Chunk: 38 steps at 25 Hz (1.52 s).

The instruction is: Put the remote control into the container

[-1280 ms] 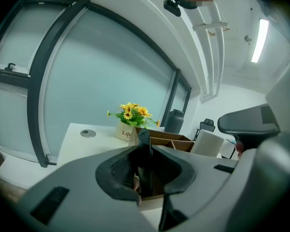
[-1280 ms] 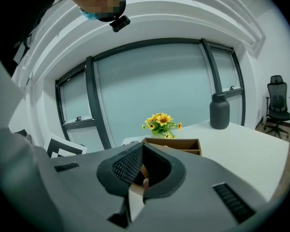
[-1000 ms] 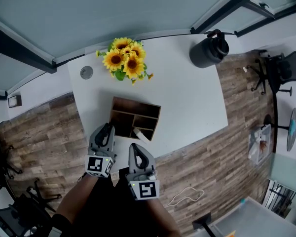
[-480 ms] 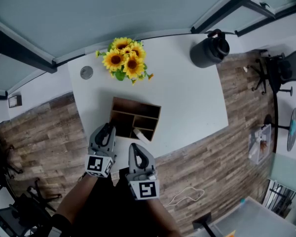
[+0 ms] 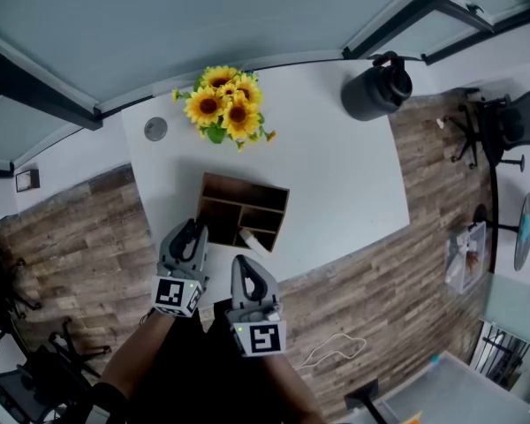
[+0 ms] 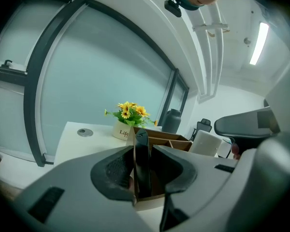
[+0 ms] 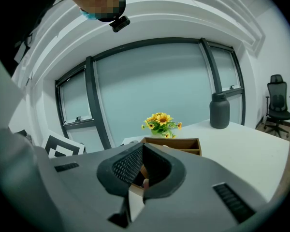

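Note:
A brown wooden container (image 5: 275,200) with several compartments stands near the front edge of the white table (image 5: 336,175). In the left gripper view a slim black remote control (image 6: 141,158) stands upright between my left gripper's (image 6: 144,167) jaws, at the container's (image 6: 170,140) near wall. Those jaws have just been opening: the remote lies against one pad and a thin gap shows at the other. My left gripper (image 5: 194,230) reaches the container's near left corner. My right gripper (image 5: 246,268) hangs just before the container, its jaws together and empty (image 7: 144,172).
A white flat object (image 5: 254,242) leans out of the container's front right compartment. A pot of sunflowers (image 5: 223,104) stands behind the container, a dark jug (image 5: 374,91) at the table's far right, a round grommet (image 5: 155,129) at far left. Wood floor surrounds the table.

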Tool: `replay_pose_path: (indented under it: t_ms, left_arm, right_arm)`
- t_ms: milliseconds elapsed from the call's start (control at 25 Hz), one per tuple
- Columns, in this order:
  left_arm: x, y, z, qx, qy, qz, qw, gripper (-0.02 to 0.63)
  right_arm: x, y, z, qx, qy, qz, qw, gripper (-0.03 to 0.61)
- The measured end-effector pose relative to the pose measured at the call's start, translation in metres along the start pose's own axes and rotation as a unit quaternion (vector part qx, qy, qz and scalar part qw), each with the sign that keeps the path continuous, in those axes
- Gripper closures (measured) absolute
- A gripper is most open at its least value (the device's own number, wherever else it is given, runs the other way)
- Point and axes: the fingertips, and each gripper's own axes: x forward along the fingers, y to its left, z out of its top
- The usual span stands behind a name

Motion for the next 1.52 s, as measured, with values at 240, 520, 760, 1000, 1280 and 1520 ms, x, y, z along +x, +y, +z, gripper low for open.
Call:
replay_pose_path:
  t_ms: [240, 520, 760, 1000, 1280, 1520]
  left_arm:
    - [-0.002, -0.001, 0.000, 0.003, 0.000, -0.001, 1.0000, 0.501]
    - [-0.006, 0.001, 0.007, 0.004, -0.004, 0.005, 1.0000, 0.500]
    - [-0.009, -0.001, 0.016, 0.005, -0.016, 0.004, 0.9999, 0.500]
    - [-0.013, -0.003, 0.023, 0.007, -0.021, 0.008, 0.9997, 0.498]
    - [-0.021, 0.001, 0.033, 0.007, -0.032, 0.016, 0.9993, 0.495]
    - [-0.034, -0.003, 0.045, 0.009, -0.044, 0.013, 0.9989, 0.495]
  right_arm:
    - [0.000, 0.001, 0.000, -0.003, -0.002, 0.001, 1.000, 0.574]
    - [-0.003, 0.002, 0.000, -0.004, -0.003, -0.001, 1.000, 0.574]
    - [-0.006, 0.002, -0.001, -0.004, 0.000, -0.002, 1.000, 0.574]
    - [-0.009, 0.005, 0.001, -0.009, -0.005, 0.002, 1.000, 0.574]
    - [-0.011, 0.010, 0.004, -0.012, -0.013, 0.006, 1.000, 0.574]
    - [-0.014, 0.009, 0.004, -0.014, -0.012, 0.003, 1.000, 0.574]
